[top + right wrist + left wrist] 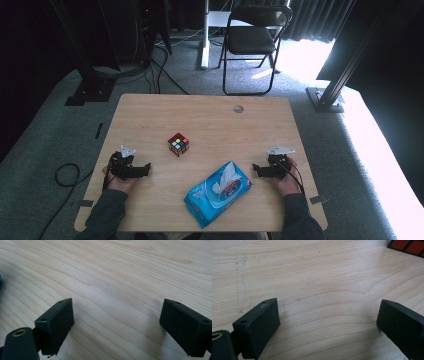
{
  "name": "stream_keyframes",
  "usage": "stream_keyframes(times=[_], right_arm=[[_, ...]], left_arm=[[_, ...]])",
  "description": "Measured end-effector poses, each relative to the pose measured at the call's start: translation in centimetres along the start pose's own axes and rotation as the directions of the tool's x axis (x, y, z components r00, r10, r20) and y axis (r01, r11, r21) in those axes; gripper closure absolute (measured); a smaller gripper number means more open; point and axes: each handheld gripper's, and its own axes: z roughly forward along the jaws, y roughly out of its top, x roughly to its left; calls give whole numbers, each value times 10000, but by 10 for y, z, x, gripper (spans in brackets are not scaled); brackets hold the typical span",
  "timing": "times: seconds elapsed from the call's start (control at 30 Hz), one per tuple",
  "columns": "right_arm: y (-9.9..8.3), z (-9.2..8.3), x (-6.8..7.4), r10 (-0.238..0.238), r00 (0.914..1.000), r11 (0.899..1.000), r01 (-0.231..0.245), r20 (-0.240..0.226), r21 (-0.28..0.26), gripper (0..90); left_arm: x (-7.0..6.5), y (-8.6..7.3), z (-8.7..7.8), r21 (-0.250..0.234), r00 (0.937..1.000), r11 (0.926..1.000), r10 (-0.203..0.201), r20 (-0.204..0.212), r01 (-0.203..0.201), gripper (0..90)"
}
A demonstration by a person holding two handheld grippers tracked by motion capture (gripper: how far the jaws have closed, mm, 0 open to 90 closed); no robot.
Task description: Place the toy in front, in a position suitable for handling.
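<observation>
On the wooden bench (210, 120), the left gripper (145, 169) rests near the left edge with its fingers (259, 325) spread apart over bare wood. Just beyond it, toward the middle, stands the puzzle cube (178, 144). Opposite, the right gripper (256, 169) lies near the right edge, fingers (56, 322) likewise released and empty, close beside the blue wipes pack (218, 194).

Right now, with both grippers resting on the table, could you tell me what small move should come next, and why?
Probably ease the left gripper forward and inward toward the puzzle cube: its jaws stand open on bare table, and the cube sits just beyond it.
</observation>
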Motion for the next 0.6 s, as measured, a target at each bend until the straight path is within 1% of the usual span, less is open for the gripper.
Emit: stream_keyframes(times=[0.37, 0.5, 0.6], right_arm=[[0, 0, 0, 44, 10000, 10000, -44, 46, 3, 119], [0, 0, 1, 141, 9998, 9999, -141, 128, 7, 119], [0, 0, 1, 152, 9998, 9999, -152, 142, 8, 119]], left_arm=[[0, 0, 0, -16, 10000, 10000, 30, 16, -30, 49], [0, 0, 0, -23, 10000, 10000, 27, 12, -27, 52], [0, 0, 0, -47, 9999, 9999, 119, 121, -119, 59]])
